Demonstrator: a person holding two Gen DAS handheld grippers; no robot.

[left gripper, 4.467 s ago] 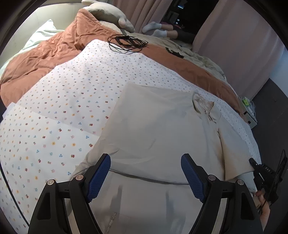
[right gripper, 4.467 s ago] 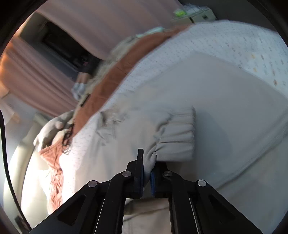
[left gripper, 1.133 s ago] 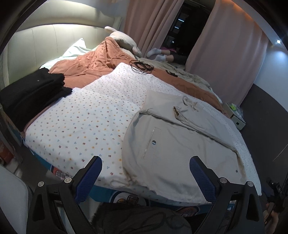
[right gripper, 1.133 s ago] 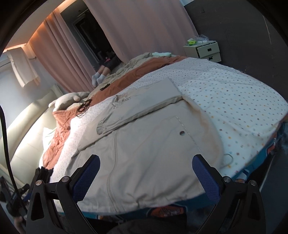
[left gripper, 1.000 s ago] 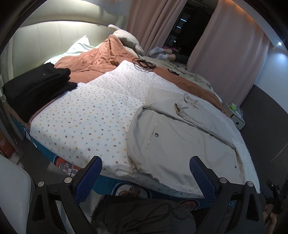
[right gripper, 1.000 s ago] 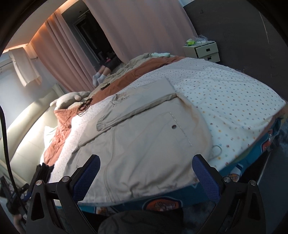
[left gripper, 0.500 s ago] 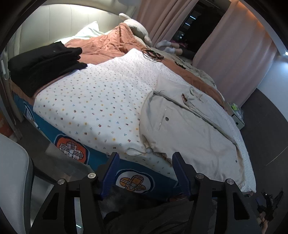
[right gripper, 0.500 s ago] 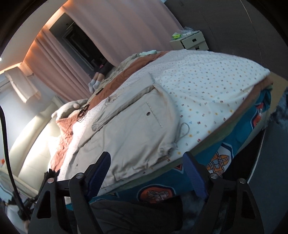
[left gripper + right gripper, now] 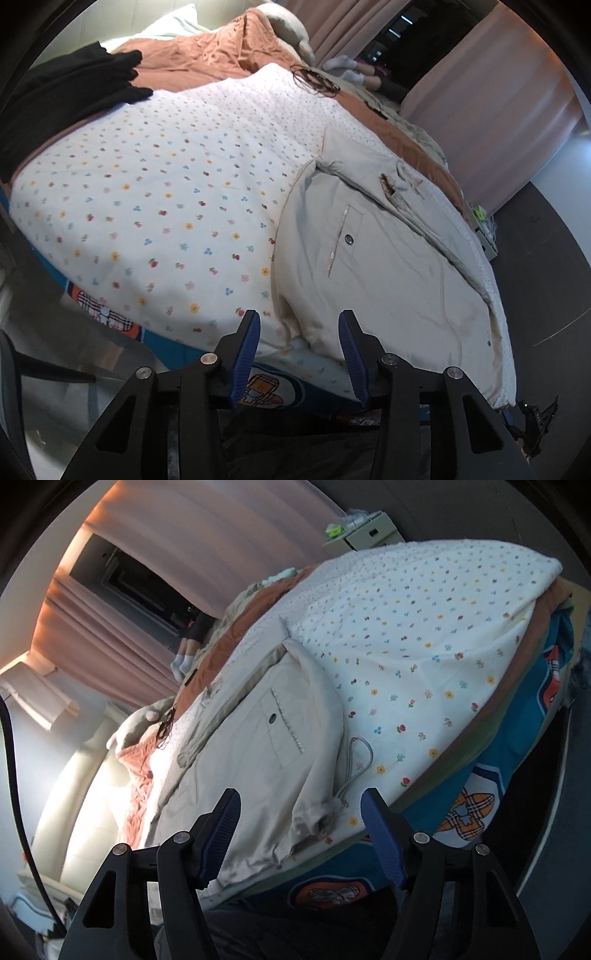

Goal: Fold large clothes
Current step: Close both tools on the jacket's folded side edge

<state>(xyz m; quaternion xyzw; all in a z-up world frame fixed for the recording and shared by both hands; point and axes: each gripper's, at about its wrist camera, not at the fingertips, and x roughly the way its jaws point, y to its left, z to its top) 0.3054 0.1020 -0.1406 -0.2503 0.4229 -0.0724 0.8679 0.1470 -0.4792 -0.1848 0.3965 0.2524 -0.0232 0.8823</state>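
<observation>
A large beige jacket (image 9: 388, 266) lies flat on the dotted white bedsheet (image 9: 166, 192), sleeves folded across its upper part, a snap pocket showing. Its hem hangs near the bed's front edge. My left gripper (image 9: 299, 350) is open, its blue pads either side of the jacket's left hem corner, not touching it. In the right wrist view the jacket (image 9: 251, 753) runs away to the upper left, a drawstring loop (image 9: 356, 760) beside its hem. My right gripper (image 9: 301, 830) is open, just short of the right hem corner.
A black folded garment (image 9: 62, 96) lies at the far left of the bed. An orange blanket (image 9: 207, 55) and pillows lie at the head end. A person's socked feet (image 9: 349, 68) show by the curtains. A nightstand (image 9: 364, 531) stands beyond the bed. The blue printed mattress side (image 9: 480, 794) faces me.
Both grippers have dropped lower and come closer to the bed's front edge, toward the jacket's hem corners. Both jaw gaps have narrowed but stay open. The jacket has not moved.
</observation>
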